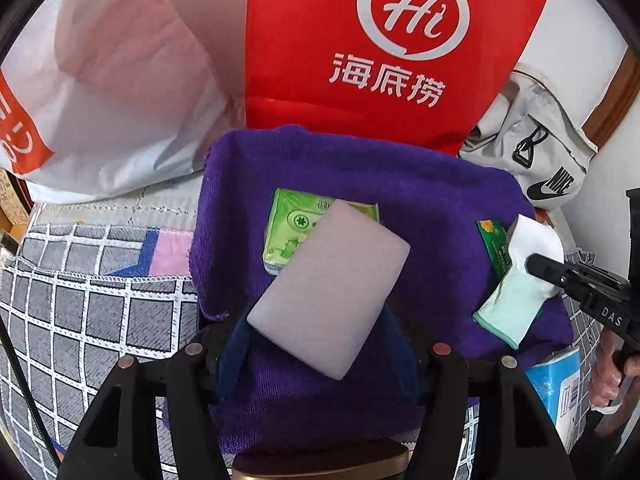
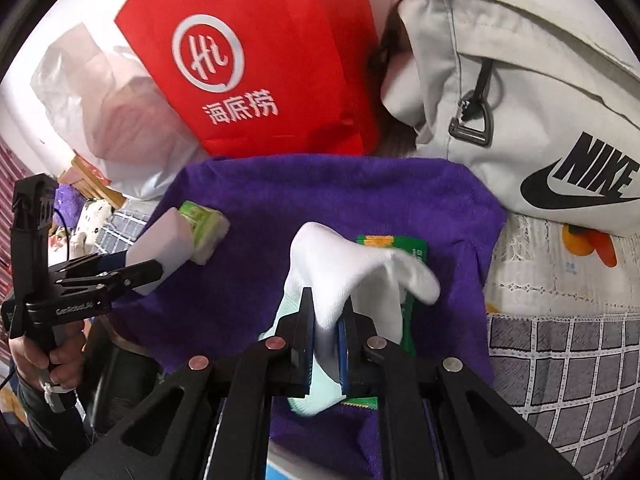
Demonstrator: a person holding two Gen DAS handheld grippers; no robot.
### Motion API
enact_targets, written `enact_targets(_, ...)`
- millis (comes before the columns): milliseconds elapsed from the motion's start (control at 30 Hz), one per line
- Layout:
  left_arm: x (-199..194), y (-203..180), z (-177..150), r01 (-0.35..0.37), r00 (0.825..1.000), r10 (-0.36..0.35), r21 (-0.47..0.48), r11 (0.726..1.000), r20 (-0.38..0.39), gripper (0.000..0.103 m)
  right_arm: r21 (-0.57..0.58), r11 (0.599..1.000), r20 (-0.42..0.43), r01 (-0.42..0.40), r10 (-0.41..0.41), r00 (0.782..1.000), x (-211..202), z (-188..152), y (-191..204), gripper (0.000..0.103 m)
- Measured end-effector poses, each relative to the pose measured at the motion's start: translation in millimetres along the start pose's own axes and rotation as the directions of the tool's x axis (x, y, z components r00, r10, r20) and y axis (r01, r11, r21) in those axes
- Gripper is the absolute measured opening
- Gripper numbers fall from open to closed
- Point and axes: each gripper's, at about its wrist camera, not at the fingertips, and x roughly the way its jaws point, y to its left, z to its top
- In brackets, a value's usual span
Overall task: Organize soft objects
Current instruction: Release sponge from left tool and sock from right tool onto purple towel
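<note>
A purple towel (image 1: pixel 420 200) lies spread on the checked bedcover; it also shows in the right wrist view (image 2: pixel 320 200). My left gripper (image 1: pixel 320 332) is shut on a pale grey sponge block (image 1: pixel 332 288), held above the towel and over a green tissue pack (image 1: pixel 288 228). The sponge (image 2: pixel 164 244) and tissue pack (image 2: pixel 204 224) show at left in the right wrist view. My right gripper (image 2: pixel 326 344) is shut on a white sock with a mint cuff (image 2: pixel 352 272), above a flat green packet (image 2: pixel 412 256). The sock (image 1: pixel 520 276) shows at right in the left wrist view.
A red paper bag (image 1: pixel 384 48) and a white plastic bag (image 1: pixel 112 80) stand behind the towel. A grey Nike bag (image 2: pixel 520 112) lies at back right. A blue tissue pack (image 1: pixel 560 388) sits at the right edge. The grey checked bedcover (image 1: pixel 88 312) lies all around.
</note>
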Motion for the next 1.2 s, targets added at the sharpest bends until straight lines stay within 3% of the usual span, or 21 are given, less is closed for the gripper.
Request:
enact_targets(233, 1.4, -3.0, -0.8, 0.01, 1.0, -0.009, 0.017, 1.0, -0.023, 0.066, -0.007, 1.0, -0.007, 0.015, -0.015, 1.0, 3.4, 1.2, -0.2, 0.012)
enact_targets(300, 0.6, -2.6, -3.2, 0.003, 1.0, -0.002, 0.017, 1.0, -0.025, 0.07, -0.013, 1.0, -0.013, 0.021, -0.021, 1.0, 4.8, 1.9, 0.0, 0.021)
enact_targets(367, 0.4, -3.5, -4.3, 0.004, 0.999, -0.003, 0.016, 1.0, -0.032, 0.073, -0.024, 0.999, -0.012, 0.03, -0.031, 0.999, 4.0, 1.3, -0.2, 0.049)
enact_targets(400, -0.6, -3.7, -5.0, 0.001, 1.0, 0.0, 0.012, 1.0, -0.03, 0.073, -0.043, 0.998, -0.002, 0.044, -0.044, 0.999, 1.4, 0.0, 2.1, 0.051)
enact_targets(700, -28.5, 2.2, -16.9, -0.018, 1.0, 0.018, -0.014, 1.0, 0.01, 0.073, -0.039, 0.995, 0.07, 0.097, -0.094, 0.993, -35.7, -15.0, 10.0, 0.055)
enact_targets(833, -47.5, 13.8, -26.5, -0.013, 0.999, 0.015, -0.056, 0.998, 0.035, 0.073, -0.057, 0.997, 0.097, 0.053, -0.047, 0.994, -55.9, -31.4, 32.4, 0.059)
enact_targets(1000, -65.8, 29.8, -39.7, -0.028, 0.998, 0.033, -0.106, 0.994, 0.048, 0.073, -0.129, 0.991, 0.057, -0.03, 0.038, 0.998, -58.6, -56.1, 72.7, 0.061)
enact_targets(1200, -89.3, 54.4, -61.7, -0.067, 0.995, 0.078, -0.155, 0.986, 0.068, 0.073, -0.257, 0.964, -0.02, -0.072, 0.07, 0.997, -39.7, -89.6, 122.7, 0.067)
